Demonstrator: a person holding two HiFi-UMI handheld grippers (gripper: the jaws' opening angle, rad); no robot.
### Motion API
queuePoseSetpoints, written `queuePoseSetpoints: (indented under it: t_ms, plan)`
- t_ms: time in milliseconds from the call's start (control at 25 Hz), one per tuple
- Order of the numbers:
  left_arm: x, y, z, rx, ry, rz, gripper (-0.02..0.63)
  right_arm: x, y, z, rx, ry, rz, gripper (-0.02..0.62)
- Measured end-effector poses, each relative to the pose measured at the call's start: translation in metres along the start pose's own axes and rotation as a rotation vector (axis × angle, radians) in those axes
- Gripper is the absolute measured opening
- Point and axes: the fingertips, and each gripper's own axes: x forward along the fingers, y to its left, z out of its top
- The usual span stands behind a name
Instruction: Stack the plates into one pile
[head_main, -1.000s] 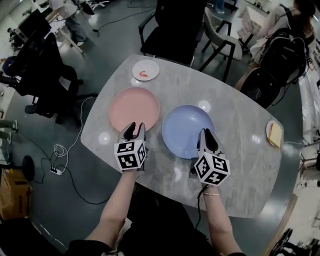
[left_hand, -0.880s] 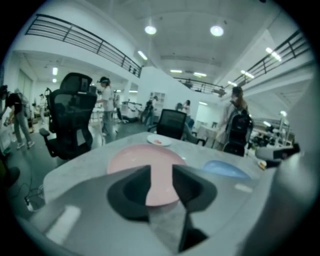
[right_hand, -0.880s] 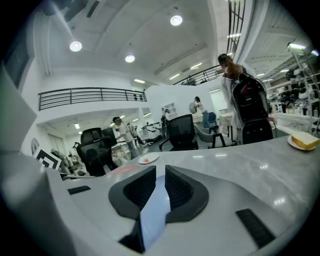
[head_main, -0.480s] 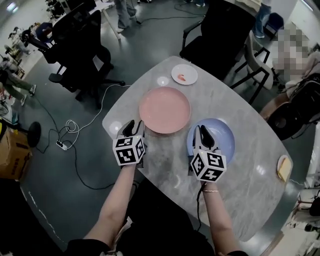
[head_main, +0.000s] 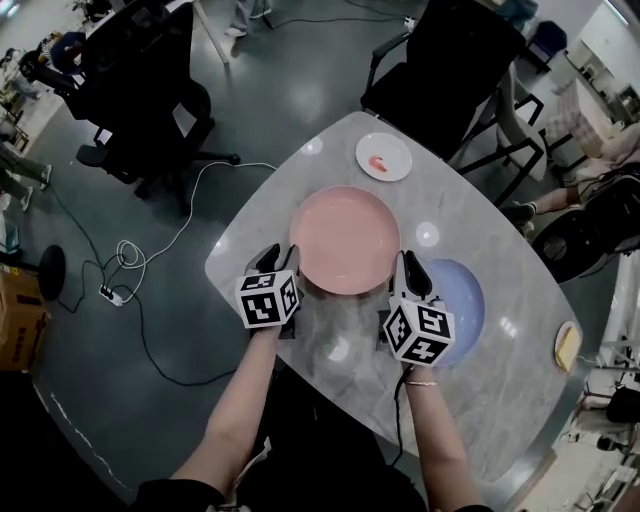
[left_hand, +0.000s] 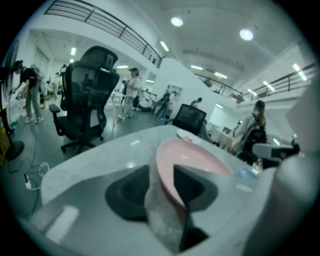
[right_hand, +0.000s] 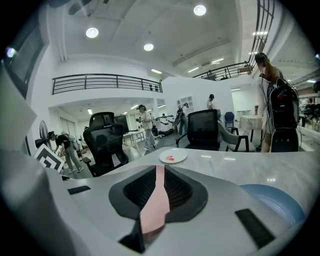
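Note:
A pink plate (head_main: 345, 240) lies on the grey marble table (head_main: 480, 390), with a blue plate (head_main: 462, 305) to its right. My left gripper (head_main: 278, 258) is at the pink plate's front-left rim. In the left gripper view the pink plate (left_hand: 195, 157) has its rim between the jaws of the left gripper (left_hand: 162, 185), which are opening, with a gap beside it. My right gripper (head_main: 410, 270) is at the pink plate's right rim. The right gripper (right_hand: 157, 190) is shut on that pink rim (right_hand: 155, 212). The blue plate (right_hand: 272, 200) shows low on the right.
A small white plate (head_main: 384, 156) with a red bit sits at the table's far end. A small yellow dish (head_main: 567, 345) lies at the right edge. Black office chairs (head_main: 440, 60) stand around the table, and a cable (head_main: 130, 270) lies on the floor to the left.
The head view has swung, so the table sits differently in frame. My right gripper has gone from the blue plate's front rim to the pink plate's right rim. The left gripper stays by the pink plate.

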Motion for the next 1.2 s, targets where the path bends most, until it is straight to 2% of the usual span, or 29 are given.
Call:
queuePoseSetpoints:
  t_ms: [320,400,520,800,1040,1200]
  plan:
    - [0.042,-0.003,-0.008,-0.013,0.098,-0.062,0.138,0.022,-0.015,-0.005,0.005,0.042,-0.073,0.046]
    - [0.047,-0.004,-0.01,-0.003,0.117,-0.053,0.126,0.026,-0.019,-0.006,0.004,0.052,-0.083,0.046]
    - [0.052,0.0,-0.011,0.01,0.136,-0.012,0.073,0.034,-0.026,-0.006,-0.009,0.074,-0.087,0.046]
    - [0.054,0.002,-0.011,0.006,0.145,0.016,0.048,0.061,-0.033,-0.007,-0.075,0.168,-0.04,0.049]
    - [0.058,0.0,-0.011,0.0,0.144,0.021,0.048,0.089,-0.039,-0.014,-0.152,0.251,-0.001,0.1]
    - [0.058,0.001,-0.009,-0.005,0.142,0.025,0.048,0.103,-0.038,-0.026,-0.22,0.334,0.025,0.107]
